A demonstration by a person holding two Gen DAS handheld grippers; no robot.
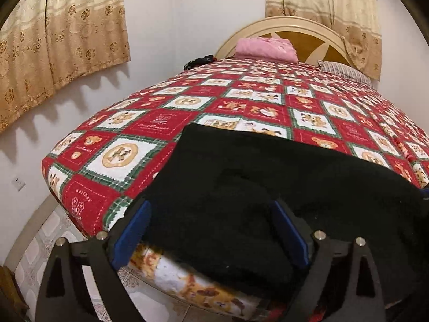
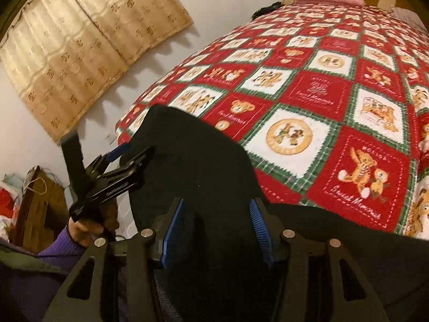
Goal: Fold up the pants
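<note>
Black pants (image 1: 268, 182) lie across the near end of a bed with a red, white and green bear-print blanket (image 1: 241, 102). My left gripper (image 1: 211, 212) is open, its blue pads on either side of the pants' near edge at the bed's corner. In the right wrist view the pants (image 2: 193, 161) run away from me, and my right gripper (image 2: 217, 214) is open with the black cloth between its blue pads. The left gripper (image 2: 128, 153) shows there too, held by a hand in a purple sleeve at the pants' far left edge.
A pink folded cloth (image 1: 265, 48) and a striped pillow (image 1: 346, 71) lie by the headboard (image 1: 303, 32). Beige curtains (image 1: 61, 40) hang on the left wall. The tiled floor (image 1: 40, 244) is below the bed's corner. A brown cabinet (image 2: 40, 209) stands at left.
</note>
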